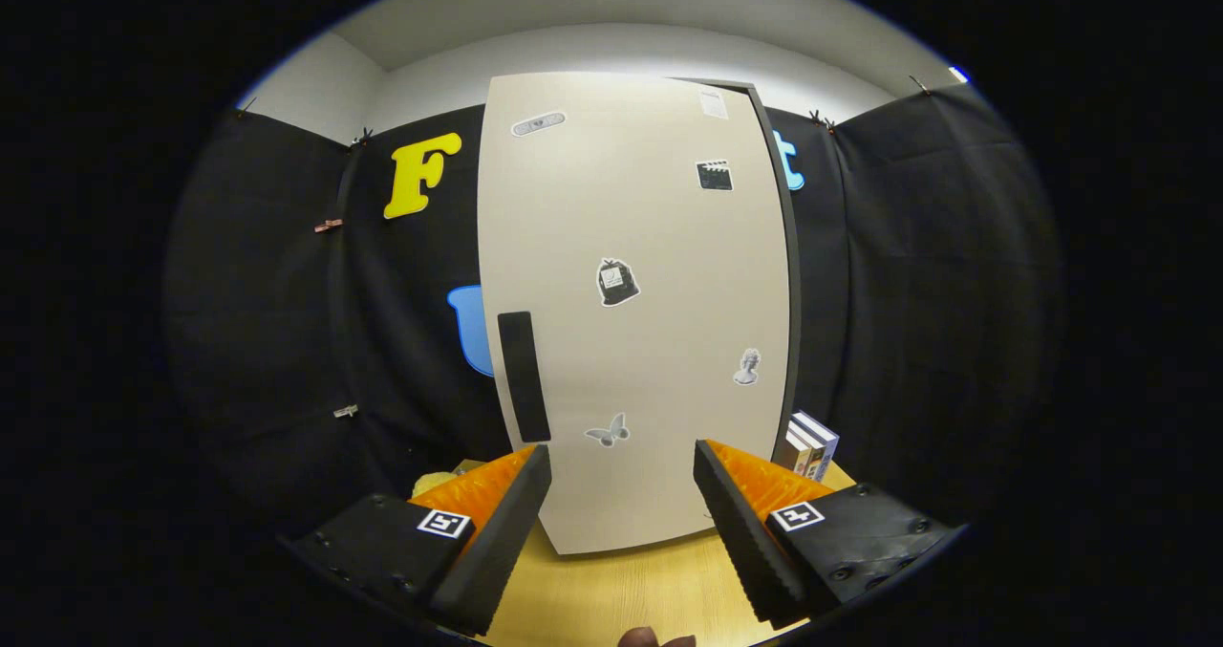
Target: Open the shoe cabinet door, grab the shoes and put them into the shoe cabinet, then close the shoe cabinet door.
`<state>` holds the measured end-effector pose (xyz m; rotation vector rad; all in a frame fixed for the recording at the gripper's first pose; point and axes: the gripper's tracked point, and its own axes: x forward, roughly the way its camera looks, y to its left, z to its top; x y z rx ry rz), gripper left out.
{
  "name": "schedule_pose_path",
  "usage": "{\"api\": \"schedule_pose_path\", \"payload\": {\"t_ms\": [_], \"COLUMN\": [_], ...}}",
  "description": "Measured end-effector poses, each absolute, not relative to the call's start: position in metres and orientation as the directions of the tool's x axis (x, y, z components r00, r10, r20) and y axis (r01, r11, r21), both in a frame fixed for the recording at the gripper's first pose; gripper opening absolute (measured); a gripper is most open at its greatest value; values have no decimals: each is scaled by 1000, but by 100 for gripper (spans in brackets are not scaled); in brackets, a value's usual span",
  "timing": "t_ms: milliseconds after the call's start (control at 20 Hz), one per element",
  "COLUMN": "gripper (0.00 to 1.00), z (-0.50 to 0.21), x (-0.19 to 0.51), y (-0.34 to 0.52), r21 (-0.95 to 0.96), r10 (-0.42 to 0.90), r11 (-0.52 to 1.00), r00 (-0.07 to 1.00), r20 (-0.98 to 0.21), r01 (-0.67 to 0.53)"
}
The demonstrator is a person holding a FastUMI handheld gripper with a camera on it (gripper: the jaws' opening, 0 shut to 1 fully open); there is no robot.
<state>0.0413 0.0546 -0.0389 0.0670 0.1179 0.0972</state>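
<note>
The gripper (621, 523) hangs spread and empty before the shoe cabinet door (635, 312), which stands shut on the table (611, 590). With its handle (524, 377) just beyond the left finger, this fits either before opening or after closing.

No readable text or nos. anywhere. Shoe cabinet door (635, 312) carries picture stickers only, any print on them too small to read. Gripper (621, 513) bodies each bear a square coded marker, no wording; fingers spread apart, holding nothing.
</note>
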Motion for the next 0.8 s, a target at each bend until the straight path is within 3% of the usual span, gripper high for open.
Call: {"api": "schedule_pose_path", "payload": {"t_ms": [800], "gripper": [98], "z": [-42], "x": [43], "y": [64], "r21": [63], "r10": [118], "r11": [992], "r00": [986], "r20": [-115], "r01": [-111]}}
